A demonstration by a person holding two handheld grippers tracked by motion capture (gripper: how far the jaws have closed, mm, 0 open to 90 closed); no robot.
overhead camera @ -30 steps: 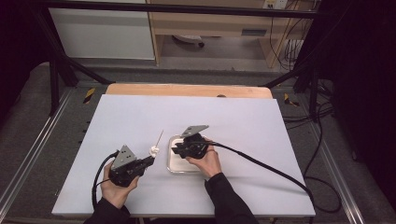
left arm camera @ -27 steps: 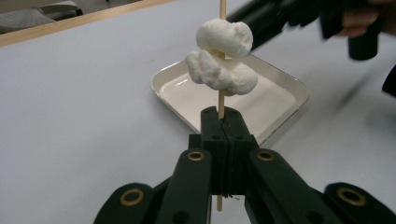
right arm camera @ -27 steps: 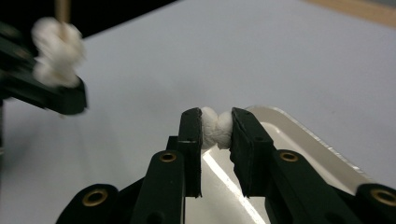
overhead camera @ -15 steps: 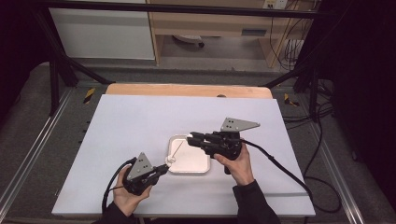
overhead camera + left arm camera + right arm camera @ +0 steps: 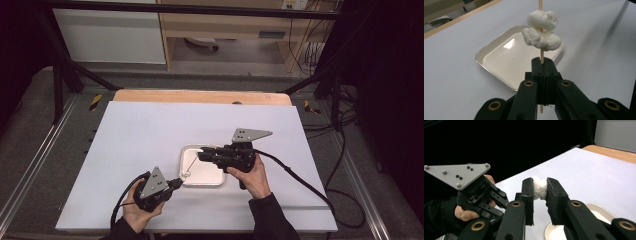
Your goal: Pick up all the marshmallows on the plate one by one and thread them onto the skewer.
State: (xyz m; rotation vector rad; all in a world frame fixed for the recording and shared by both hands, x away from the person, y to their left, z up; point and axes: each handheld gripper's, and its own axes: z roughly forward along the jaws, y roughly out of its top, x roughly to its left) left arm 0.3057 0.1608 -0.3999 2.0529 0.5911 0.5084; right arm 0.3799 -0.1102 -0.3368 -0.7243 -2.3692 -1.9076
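The right gripper [image 5: 540, 192] has lifted off the tray [image 5: 220, 179], its fingers just closing on a marshmallow [image 5: 539, 189], facing the skewer [image 5: 540, 53] clamped upright in the left gripper [image 5: 543, 72] with two marshmallows threaded, so a third threading looks next.

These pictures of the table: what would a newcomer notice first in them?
First, the thin skewer clamped upright in the left claw, with two white marshmallows threaded on it, above the edge of a white tray. Next, the right claw squeezing another marshmallow between its pads. In the high view both claws meet over that tray near the table's front.
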